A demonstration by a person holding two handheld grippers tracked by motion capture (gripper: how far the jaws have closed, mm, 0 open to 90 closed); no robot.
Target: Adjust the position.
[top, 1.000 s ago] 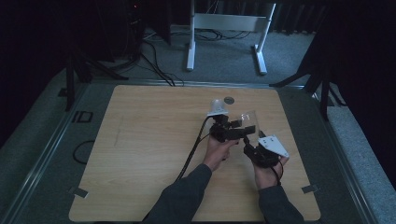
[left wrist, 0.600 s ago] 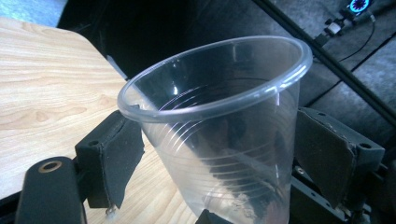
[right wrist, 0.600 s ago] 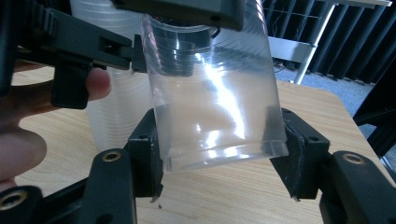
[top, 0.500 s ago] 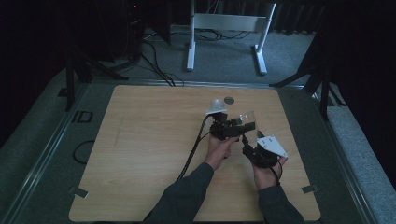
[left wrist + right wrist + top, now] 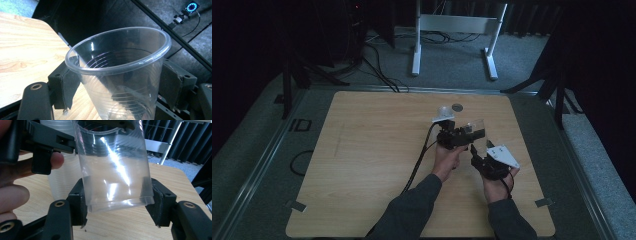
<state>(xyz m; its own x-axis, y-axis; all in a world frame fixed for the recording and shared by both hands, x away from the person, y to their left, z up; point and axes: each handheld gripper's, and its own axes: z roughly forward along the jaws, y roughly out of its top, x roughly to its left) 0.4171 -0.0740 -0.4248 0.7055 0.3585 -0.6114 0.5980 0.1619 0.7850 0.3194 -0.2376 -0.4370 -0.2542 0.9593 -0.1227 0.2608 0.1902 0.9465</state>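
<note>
High view: dim; my left claw [image 5: 460, 136] and right claw [image 5: 476, 154] meet over the worktop [image 5: 362, 165] at a clear cup [image 5: 476, 129], its edges hard to trace. Left gripper view: jaws just closing, flanking the cup [image 5: 120, 75]; contact unclear. Right gripper view: jaws clamp the cup's base [image 5: 117, 182]; rim cut off.
</note>
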